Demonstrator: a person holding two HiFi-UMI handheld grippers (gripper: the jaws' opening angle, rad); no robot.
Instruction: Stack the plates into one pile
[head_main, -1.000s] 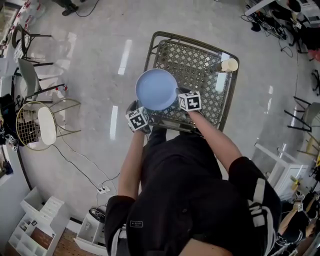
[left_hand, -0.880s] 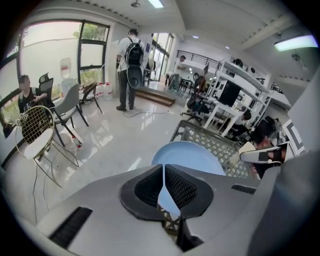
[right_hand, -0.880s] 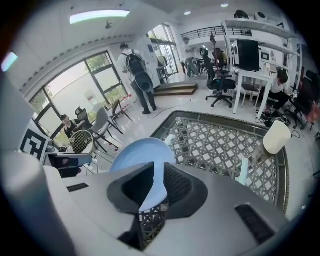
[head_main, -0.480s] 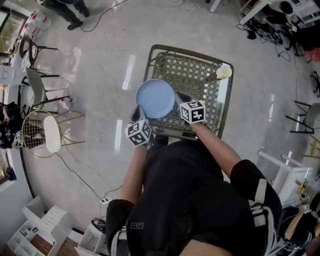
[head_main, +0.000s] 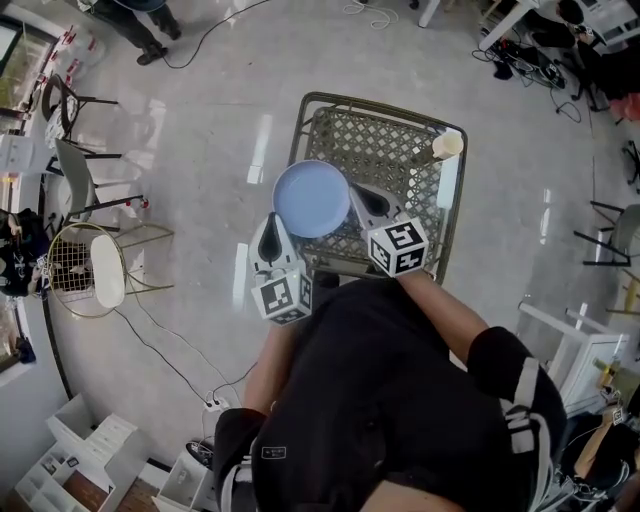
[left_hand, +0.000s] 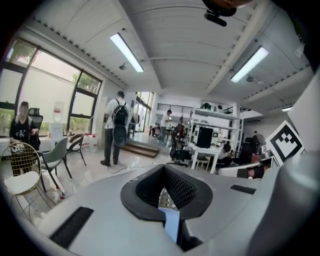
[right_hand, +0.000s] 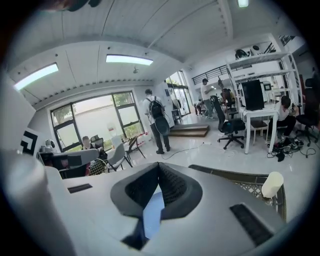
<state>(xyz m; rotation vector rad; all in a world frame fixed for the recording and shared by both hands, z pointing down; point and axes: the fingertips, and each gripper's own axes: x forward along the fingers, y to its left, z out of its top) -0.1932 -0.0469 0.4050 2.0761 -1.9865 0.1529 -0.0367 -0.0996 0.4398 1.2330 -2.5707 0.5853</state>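
Count, head view.
- Blue plate (head_main: 311, 198): 1 seen; any further plate beneath it cannot be told.
- Grippers: 2, the left gripper (head_main: 284, 220) and the right gripper (head_main: 352, 196).
- Marker cubes (head_main: 283, 297): 2, one per gripper.
- Lattice-top surface (head_main: 400, 135): 1.
- Cream cup (head_main: 447, 146) on that surface: 1.
- Chairs at the left edge: 3, a wire chair (head_main: 60, 275), a grey chair (head_main: 70, 160) and a black chair (head_main: 55, 90).

Left gripper view.
- Ceiling light strips (left_hand: 126, 51): 2.
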